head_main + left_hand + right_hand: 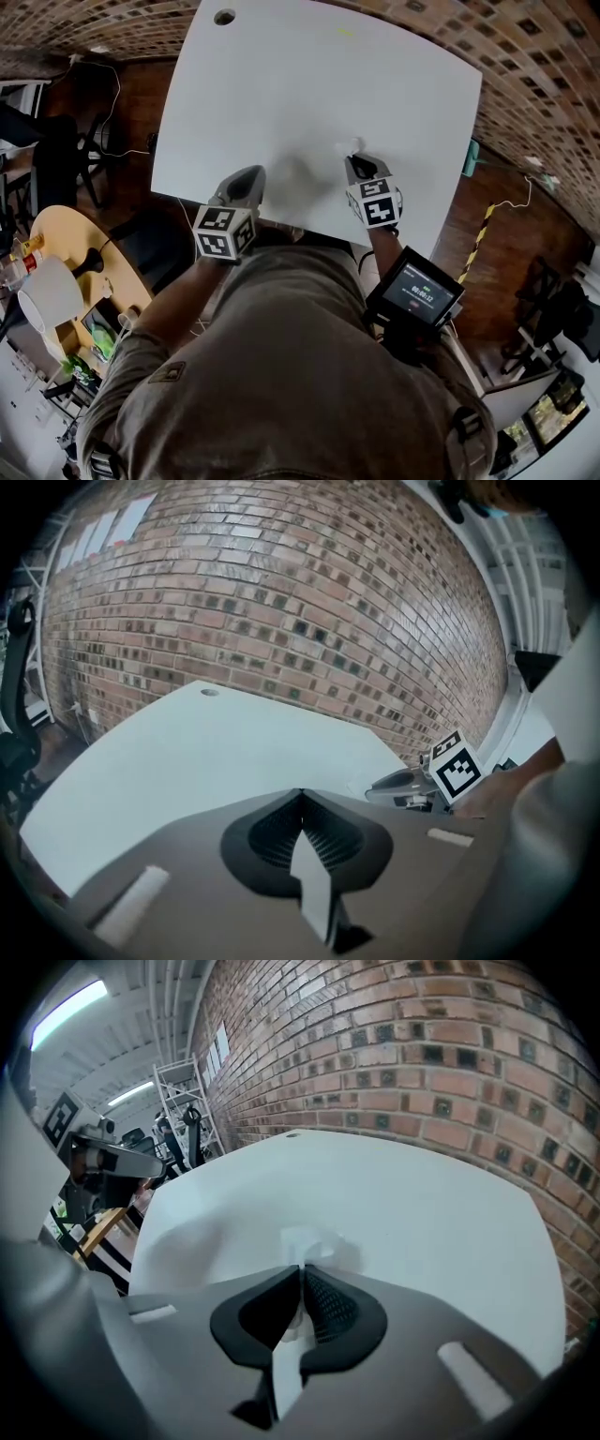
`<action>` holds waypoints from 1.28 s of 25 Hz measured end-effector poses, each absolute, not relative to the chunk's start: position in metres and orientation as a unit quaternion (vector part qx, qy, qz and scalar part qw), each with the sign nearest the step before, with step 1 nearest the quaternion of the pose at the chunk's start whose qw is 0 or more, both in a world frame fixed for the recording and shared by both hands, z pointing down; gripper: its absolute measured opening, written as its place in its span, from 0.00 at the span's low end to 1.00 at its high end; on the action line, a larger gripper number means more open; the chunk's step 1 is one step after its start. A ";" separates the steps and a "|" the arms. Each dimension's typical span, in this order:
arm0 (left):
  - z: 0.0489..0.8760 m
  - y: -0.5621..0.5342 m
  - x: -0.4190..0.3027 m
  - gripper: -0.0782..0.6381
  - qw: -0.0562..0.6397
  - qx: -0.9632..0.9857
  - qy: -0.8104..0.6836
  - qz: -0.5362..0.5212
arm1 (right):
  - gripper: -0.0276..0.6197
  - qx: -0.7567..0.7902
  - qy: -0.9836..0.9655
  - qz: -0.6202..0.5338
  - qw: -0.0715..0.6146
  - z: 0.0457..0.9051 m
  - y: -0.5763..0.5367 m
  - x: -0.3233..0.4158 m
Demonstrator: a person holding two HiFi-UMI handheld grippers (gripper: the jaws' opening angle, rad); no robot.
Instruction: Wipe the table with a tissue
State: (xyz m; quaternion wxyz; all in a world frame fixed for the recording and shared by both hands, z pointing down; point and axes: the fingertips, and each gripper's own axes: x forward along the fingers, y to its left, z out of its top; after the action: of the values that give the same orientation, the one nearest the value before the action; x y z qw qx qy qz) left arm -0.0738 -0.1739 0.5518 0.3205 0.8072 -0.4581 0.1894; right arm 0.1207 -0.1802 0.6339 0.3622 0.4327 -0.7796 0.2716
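My right gripper [357,161] is closed on the tissue [352,145]. In the right gripper view the jaws [302,1274] pinch the white wad, with a crumpled bit of tissue [307,1241] poking out past the tips and lying on the tabletop [422,1204]. From the head view, the tissue sits on the near half of the white tabletop [309,84], right of centre and just ahead of the right gripper's tips.

My left gripper [249,176] is closed too, but empty. In the left gripper view its jaws [300,794] meet at the tips with nothing between them, and only bare tabletop [216,752] lies beyond. It is at the near edge of the tabletop, to the left of the right gripper and well apart from it. I cannot tell whether its tips touch the surface. The left gripper view also catches the right gripper [380,787] low over the tabletop off to the right, its marker cube facing the camera.

There is a small round hole [224,16] near the tabletop's far left corner. A brick wall [281,602] stands behind the tabletop. A small lit screen [419,292] is strapped near my right forearm.
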 end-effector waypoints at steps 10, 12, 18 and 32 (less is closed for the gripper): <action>0.551 -0.164 -0.090 0.11 0.323 0.806 -0.461 0.180 | 0.09 0.378 -0.810 0.264 0.362 0.628 -0.152 0.059; 0.550 -0.163 -0.092 0.11 0.320 0.811 -0.458 0.173 | 0.09 0.382 -0.811 0.259 0.360 0.622 -0.147 0.056; 0.547 -0.158 -0.090 0.11 0.316 0.832 -0.427 0.159 | 0.09 0.430 -0.799 0.241 0.344 0.593 -0.135 0.059; 0.505 -0.123 -0.045 0.11 0.247 0.879 -0.387 0.128 | 0.09 0.513 -0.799 0.211 0.233 0.513 -0.081 0.085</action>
State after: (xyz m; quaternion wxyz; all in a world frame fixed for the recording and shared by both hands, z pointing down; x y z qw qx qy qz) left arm -0.0452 -0.1229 0.5053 0.2469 0.8790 -0.3872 0.1285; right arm 0.0847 -0.0810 0.5135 0.2334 0.5128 -0.7988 0.2108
